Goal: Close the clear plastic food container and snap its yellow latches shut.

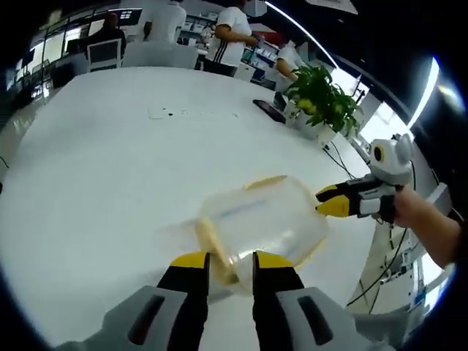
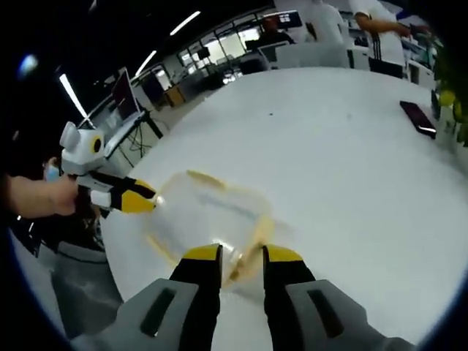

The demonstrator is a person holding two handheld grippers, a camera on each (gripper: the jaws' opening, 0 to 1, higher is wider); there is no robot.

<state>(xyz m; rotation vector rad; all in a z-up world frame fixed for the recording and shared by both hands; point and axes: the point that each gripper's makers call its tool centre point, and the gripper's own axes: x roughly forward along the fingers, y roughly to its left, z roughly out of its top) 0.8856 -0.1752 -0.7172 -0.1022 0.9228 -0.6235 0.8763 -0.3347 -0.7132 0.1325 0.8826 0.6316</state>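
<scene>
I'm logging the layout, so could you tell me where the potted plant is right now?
In the left gripper view, the potted plant stands at the white table's far right edge, beside a dark phone and well beyond the clear container.

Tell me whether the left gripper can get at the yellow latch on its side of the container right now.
Probably yes. The left gripper already sits at the near edge of the clear container, its fingers either side of a yellow latch, with nothing between them.
</scene>
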